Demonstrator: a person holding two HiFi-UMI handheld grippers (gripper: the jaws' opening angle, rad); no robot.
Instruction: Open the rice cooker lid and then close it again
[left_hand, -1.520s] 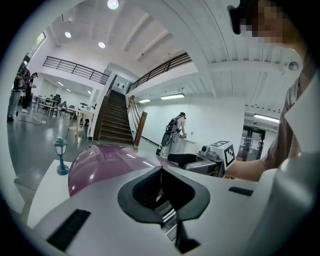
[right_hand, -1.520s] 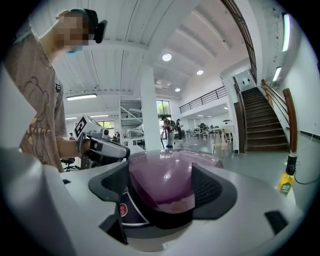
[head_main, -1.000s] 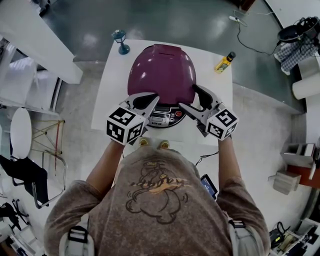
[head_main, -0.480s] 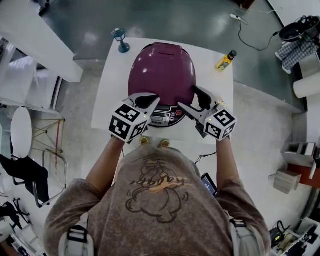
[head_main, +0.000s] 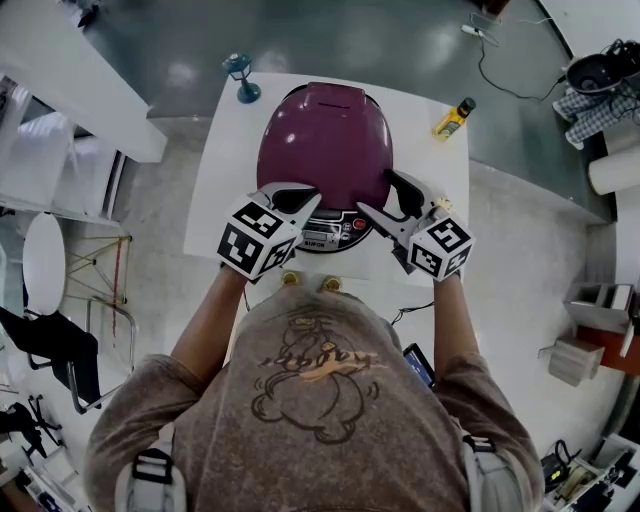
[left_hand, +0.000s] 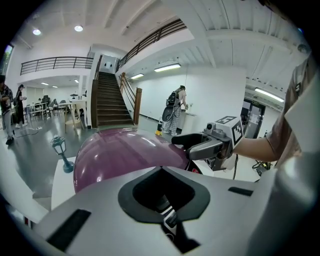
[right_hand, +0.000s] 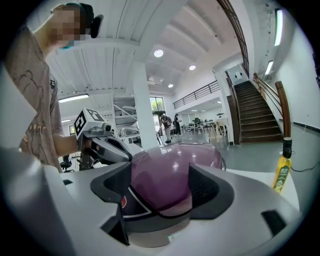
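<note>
On the white tabletop (head_main: 225, 150) sits the purple rice cooker (head_main: 322, 140), shut, its contents hidden; both claws cover part of its front panel (head_main: 338, 230). The left claw (head_main: 312, 200) has its jaws together. The right claw (head_main: 376, 192) has jaws apart, just narrowing, with the cooker's front edge between them. A lantern ornament (head_main: 240, 78) and a yellow bottle (head_main: 452, 120) stand behind. Staircase hall beyond.

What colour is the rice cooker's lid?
Shiny dark purple. The lid shows best in the head view.
</note>
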